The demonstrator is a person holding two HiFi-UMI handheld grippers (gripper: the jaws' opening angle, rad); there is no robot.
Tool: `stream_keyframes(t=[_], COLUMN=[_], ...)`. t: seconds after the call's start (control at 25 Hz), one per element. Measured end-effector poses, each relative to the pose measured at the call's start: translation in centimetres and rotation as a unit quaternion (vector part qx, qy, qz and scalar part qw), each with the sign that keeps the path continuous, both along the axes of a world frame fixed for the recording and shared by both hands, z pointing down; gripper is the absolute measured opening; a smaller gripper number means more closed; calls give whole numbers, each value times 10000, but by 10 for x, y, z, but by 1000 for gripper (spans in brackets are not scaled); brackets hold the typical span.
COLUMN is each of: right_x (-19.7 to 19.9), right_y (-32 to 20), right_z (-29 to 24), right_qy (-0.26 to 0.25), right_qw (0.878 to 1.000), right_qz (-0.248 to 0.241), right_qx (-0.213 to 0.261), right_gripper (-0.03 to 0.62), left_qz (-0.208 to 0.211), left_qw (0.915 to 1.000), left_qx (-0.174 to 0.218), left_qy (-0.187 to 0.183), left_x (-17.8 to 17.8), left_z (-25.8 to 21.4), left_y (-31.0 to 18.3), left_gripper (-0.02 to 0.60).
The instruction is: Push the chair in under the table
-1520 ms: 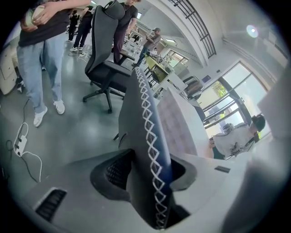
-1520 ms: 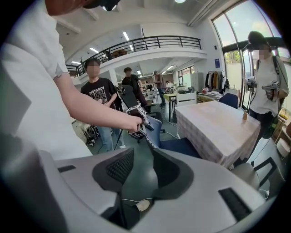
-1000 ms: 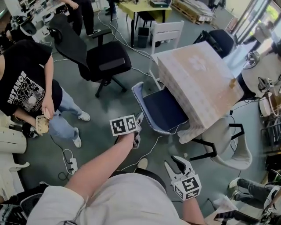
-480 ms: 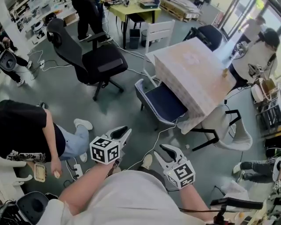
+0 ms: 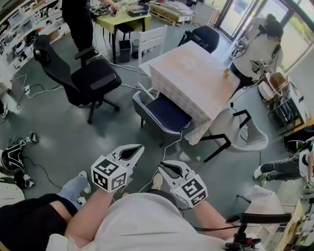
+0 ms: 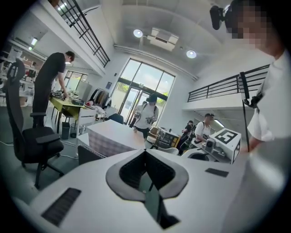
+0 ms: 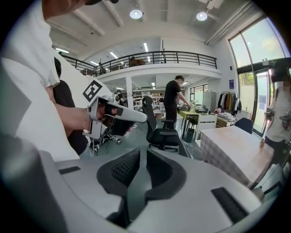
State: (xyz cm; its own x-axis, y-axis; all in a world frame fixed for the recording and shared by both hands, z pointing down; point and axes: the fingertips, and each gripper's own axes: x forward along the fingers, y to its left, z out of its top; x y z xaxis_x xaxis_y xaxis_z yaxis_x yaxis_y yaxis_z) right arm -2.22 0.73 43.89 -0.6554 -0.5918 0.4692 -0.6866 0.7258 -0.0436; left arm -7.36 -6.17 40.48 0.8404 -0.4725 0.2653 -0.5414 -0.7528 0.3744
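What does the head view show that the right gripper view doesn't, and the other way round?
Only the head view shows the blue chair's seat, partly under the table. Only the right gripper view shows the ceiling lights and balcony railing. Both show the table, the black office chair and the left gripper.

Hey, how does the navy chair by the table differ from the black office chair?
The navy chair with white-stitched edge sits partly under the cloth-covered table; the black swivel office chair stands apart on open floor. The black one has armrests and a star base; the navy one shows neither. Both are upright and empty.
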Motion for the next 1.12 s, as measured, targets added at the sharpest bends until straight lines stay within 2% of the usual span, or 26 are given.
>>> stream_keyframes(t=[0.24,0.4,0.6,1.12], right_x=[-4,-8,-26,-51], right_y=[6,9,4,25], right_z=[-8,-15,-17,-17], right_qy=[32,60,95,63], right_qw=[9999,9998,9996,9990], right_qz=[-44,-48,-171,-392], right_qx=[117,200,218,186], right_gripper=[40,37,32,28], left_qz=[443,669,618,550], left_qw=[9988,9972,9979,9984], left_qx=[229,311,135,-81], left_qy=[27,-108,-100,-104], left_x=[-8,-20,-46,-69], left_z=[-18,-23,-14,-7], left_y=[17,38,55,87], left_gripper=[12,12,12,12])
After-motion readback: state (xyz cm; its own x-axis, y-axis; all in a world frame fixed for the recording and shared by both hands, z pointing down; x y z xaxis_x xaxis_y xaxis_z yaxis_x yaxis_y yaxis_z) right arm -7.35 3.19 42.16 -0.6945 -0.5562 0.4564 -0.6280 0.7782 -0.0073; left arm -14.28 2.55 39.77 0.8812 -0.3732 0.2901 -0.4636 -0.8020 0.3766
